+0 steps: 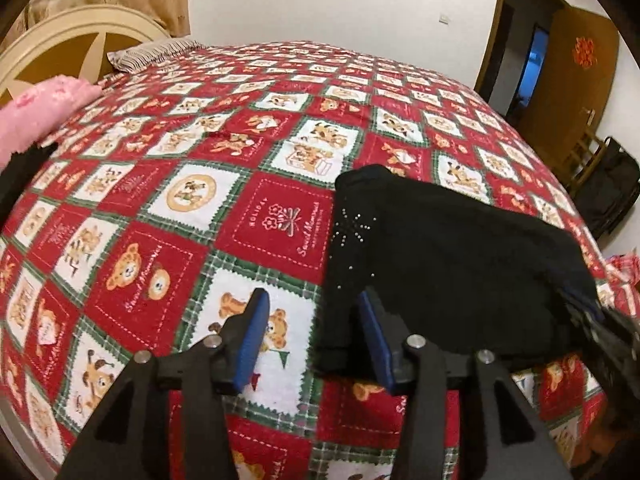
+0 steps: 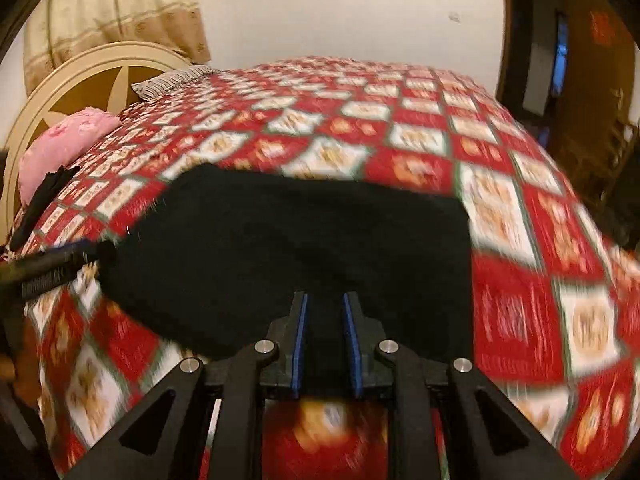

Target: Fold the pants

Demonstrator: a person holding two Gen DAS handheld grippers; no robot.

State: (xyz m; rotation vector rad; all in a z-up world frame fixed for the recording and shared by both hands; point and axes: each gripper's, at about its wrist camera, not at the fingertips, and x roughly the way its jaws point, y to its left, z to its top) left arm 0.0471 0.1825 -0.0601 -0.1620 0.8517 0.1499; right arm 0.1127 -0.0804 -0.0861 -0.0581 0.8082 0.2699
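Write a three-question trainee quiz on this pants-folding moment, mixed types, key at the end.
1. True or false: the left gripper is clamped on the black pants.
2. What lies under the pants? A) quilt B) bare floor C) wooden table
3. Fill in: near the headboard sits a ____ pillow.

Key: 1 false, its fingers are spread, with one over the pants' edge. 2 A, the red patchwork quilt. 3 pink.
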